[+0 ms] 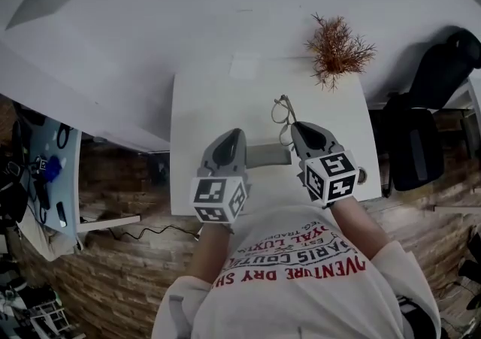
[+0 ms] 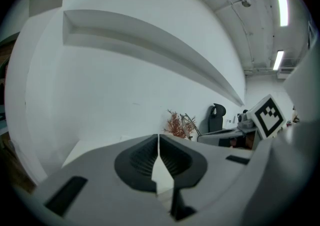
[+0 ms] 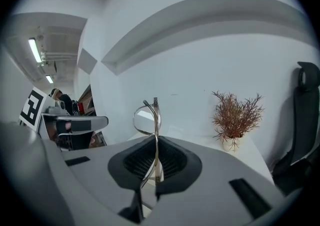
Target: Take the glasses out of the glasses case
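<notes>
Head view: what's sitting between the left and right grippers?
The grey glasses case sits between the left gripper and the right gripper, which is shut on the glasses. The head view shows this best.

White table (image 1: 210,119), rust-brown plant (image 1: 338,48), grey glasses case (image 1: 267,155), silver-rimmed glasses (image 1: 283,110)
</notes>
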Demonstrator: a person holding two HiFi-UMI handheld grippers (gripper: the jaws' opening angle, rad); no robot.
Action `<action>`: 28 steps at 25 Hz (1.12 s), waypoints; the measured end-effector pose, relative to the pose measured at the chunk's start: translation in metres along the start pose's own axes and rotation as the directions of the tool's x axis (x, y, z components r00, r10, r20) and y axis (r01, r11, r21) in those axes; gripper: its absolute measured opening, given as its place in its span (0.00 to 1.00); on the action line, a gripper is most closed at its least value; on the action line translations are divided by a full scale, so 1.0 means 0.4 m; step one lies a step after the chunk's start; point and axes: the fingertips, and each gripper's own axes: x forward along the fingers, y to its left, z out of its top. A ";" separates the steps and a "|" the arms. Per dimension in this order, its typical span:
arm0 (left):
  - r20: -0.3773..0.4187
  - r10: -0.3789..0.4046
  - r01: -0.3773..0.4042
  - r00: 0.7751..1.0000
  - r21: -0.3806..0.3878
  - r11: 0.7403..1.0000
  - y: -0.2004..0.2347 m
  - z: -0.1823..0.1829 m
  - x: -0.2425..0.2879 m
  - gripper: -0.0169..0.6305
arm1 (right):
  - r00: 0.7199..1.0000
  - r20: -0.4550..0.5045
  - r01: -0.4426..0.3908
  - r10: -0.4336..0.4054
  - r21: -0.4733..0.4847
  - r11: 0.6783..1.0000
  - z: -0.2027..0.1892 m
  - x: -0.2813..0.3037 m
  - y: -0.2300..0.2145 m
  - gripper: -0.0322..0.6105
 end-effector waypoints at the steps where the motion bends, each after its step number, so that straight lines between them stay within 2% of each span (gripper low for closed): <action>1: 0.002 0.000 0.000 1.000 0.000 1.000 0.001 0.003 0.003 0.05 | 1.000 0.008 0.004 -0.004 0.008 1.000 0.007 0.001 -0.003 0.09; 9: 0.008 -0.006 0.006 1.000 0.012 1.000 -0.006 0.017 0.020 0.05 | 0.998 0.057 0.032 -0.034 0.037 0.999 0.032 -0.008 -0.019 0.09; 28: 0.001 -0.014 0.014 1.000 0.007 1.000 -0.014 0.004 0.015 0.05 | 0.999 0.044 0.025 -0.024 -0.010 1.000 0.013 -0.010 0.014 0.09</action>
